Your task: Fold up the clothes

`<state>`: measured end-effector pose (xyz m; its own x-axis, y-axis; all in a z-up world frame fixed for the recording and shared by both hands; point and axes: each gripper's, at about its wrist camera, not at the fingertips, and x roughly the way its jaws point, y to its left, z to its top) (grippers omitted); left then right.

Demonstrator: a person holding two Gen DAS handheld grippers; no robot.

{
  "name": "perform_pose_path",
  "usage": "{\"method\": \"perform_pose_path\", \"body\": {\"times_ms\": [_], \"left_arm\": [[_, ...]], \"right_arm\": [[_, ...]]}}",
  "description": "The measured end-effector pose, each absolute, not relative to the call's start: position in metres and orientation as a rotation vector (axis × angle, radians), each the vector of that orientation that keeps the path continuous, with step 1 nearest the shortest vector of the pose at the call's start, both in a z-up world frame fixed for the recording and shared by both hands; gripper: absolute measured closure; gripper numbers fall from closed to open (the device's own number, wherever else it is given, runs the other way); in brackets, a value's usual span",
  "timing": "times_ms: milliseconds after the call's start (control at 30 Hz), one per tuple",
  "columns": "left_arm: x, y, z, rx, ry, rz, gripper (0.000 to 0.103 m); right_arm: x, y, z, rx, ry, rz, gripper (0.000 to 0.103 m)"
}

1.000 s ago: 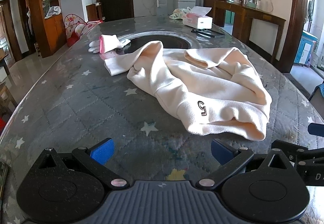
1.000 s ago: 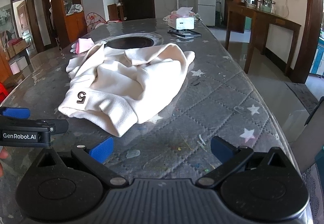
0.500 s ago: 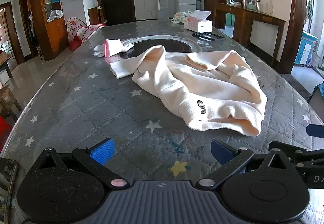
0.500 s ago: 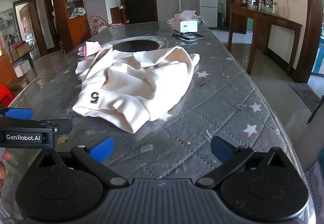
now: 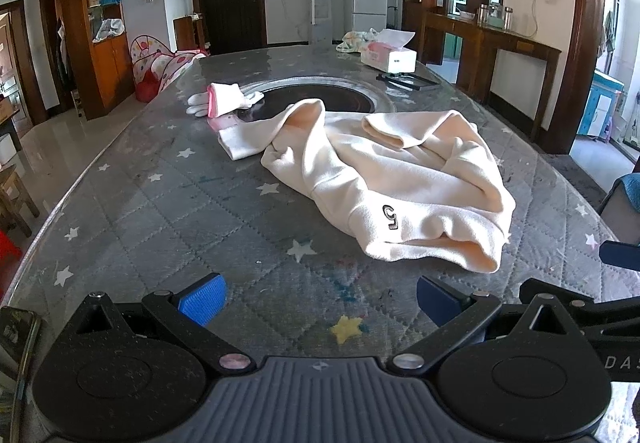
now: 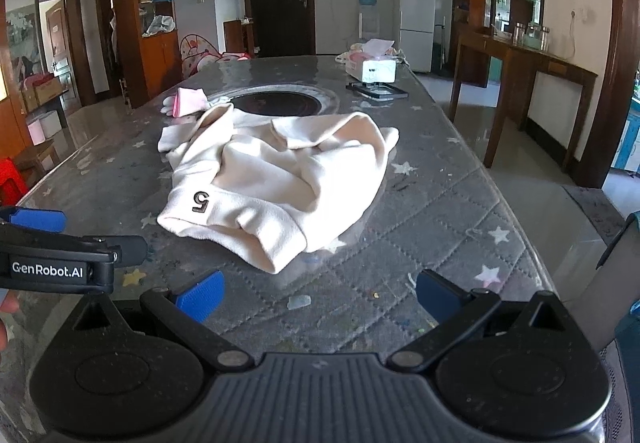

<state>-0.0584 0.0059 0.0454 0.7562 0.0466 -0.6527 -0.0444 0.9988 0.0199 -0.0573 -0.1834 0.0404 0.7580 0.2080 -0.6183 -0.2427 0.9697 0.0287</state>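
Crumpled cream garment (image 5: 392, 179) lies ahead of both empty, spread grippers.

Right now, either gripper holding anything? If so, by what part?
Nothing held. Left gripper and right gripper are both open, short of the crumpled cream garment, which lies loose on the table.

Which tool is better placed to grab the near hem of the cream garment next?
Right, probably. The garment's near hem lies just ahead of the open right tool; in the left wrist view it sits off to the side of the open left tool.
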Motion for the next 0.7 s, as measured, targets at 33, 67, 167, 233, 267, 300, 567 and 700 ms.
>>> {"method": "perform_pose_path", "body": {"times_ms": [33,67,167,233,267,300,567,700], "left_arm": [[-0.0587,0.0062,0.0461,0.003,0.709,0.051,0.0],[-0.0591,0.0063,0.0467,0.003,0.707,0.052,0.0],[-0.0611,0.0063,0.0481,0.007,0.7,0.059,0.0],[-0.0615,0.0063,0.0486,0.011,0.698,0.064,0.0],[-0.0612,0.0066,0.0488,0.01,0.699,0.065,0.0],[-0.0609,0.0067,0.049,0.009,0.702,0.064,0.0],[-0.0603,0.0061,0.0507,0.007,0.709,0.06,0.0],[-0.0586,0.0062,0.0507,0.006,0.717,0.062,0.0]], "right_arm": [[-0.0576,-0.1837,0.0413,-0.049,0.664,0.248,0.0],[-0.0579,-0.1841,0.0422,-0.044,0.662,0.248,0.0],[-0.0588,-0.1845,0.0437,-0.035,0.652,0.247,0.0],[-0.0599,-0.1851,0.0447,-0.03,0.641,0.251,0.0],[-0.0605,-0.1854,0.0454,-0.027,0.634,0.254,0.0],[-0.061,-0.1858,0.0461,-0.022,0.627,0.258,0.0],[-0.0607,-0.184,0.0489,-0.037,0.622,0.278,0.0],[-0.0602,-0.1827,0.0484,-0.053,0.625,0.276,0.0]]}}
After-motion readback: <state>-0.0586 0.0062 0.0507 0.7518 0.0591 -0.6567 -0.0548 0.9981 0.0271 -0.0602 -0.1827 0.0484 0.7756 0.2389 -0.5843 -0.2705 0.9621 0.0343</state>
